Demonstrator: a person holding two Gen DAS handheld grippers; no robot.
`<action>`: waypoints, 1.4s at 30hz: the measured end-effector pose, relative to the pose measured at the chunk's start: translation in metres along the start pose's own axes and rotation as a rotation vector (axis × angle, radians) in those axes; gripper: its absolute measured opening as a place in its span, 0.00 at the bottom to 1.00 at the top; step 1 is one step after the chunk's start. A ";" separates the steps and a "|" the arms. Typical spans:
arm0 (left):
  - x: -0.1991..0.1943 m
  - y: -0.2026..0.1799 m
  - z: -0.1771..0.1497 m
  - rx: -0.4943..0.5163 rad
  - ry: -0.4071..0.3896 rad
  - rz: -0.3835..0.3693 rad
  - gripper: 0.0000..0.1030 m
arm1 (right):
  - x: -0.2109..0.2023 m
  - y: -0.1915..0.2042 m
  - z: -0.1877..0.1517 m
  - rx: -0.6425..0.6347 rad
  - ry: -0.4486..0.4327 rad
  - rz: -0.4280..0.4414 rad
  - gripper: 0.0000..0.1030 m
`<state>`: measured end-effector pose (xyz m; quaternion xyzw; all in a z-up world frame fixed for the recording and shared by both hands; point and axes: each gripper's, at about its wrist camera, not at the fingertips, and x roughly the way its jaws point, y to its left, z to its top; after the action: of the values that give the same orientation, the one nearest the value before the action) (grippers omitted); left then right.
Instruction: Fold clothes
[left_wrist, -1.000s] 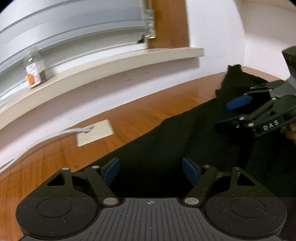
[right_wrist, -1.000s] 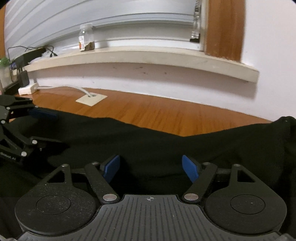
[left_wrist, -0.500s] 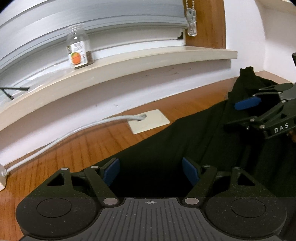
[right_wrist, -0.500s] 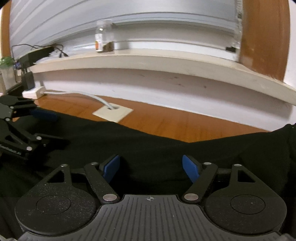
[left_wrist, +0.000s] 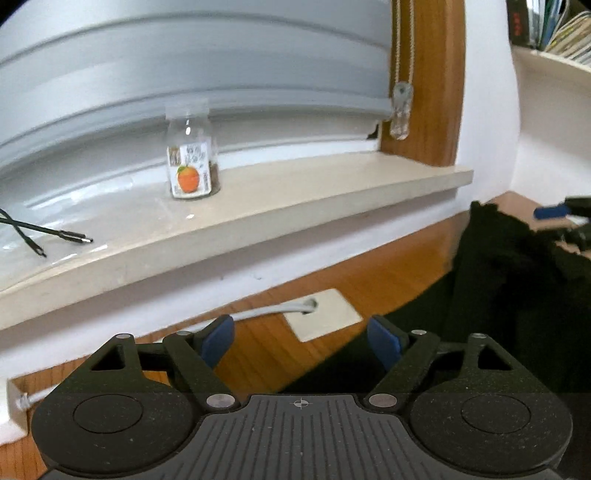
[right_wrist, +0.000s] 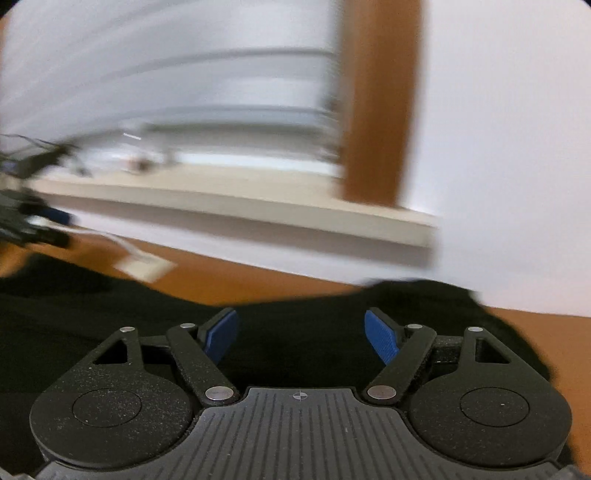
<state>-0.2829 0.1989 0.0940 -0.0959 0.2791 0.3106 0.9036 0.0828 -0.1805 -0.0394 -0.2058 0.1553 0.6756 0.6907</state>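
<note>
Surface: wooden table (left_wrist: 399, 266), white wall, pale sill (left_wrist: 280, 206) with a jar (left_wrist: 192, 147).
Garment: black cloth (right_wrist: 303, 332) spread across the near table, bunched far right.
Edges: bare wood and a cable plate (left_wrist: 325, 317) at left.
Left gripper (left_wrist: 301, 341): jaws spread, holding nothing.
Right gripper (right_wrist: 299, 336): jaws spread over cloth.
Change: left gripper has swung off the cloth; right view now blurred.

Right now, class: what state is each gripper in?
Left gripper: open, holding nothing.
Right gripper: open, over the black garment, holding nothing.
</note>
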 end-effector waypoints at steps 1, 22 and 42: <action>0.005 0.004 -0.001 -0.006 0.005 -0.010 0.79 | 0.009 -0.012 0.001 -0.001 0.024 -0.039 0.73; 0.034 0.038 -0.033 -0.128 0.060 -0.183 0.78 | 0.077 -0.086 -0.002 0.149 0.165 -0.185 0.66; 0.035 0.033 -0.032 -0.097 0.064 -0.161 0.79 | -0.075 -0.081 0.007 0.157 -0.117 -0.484 0.11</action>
<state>-0.2947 0.2316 0.0478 -0.1717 0.2838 0.2469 0.9105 0.1604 -0.2426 0.0096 -0.1434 0.1135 0.4874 0.8538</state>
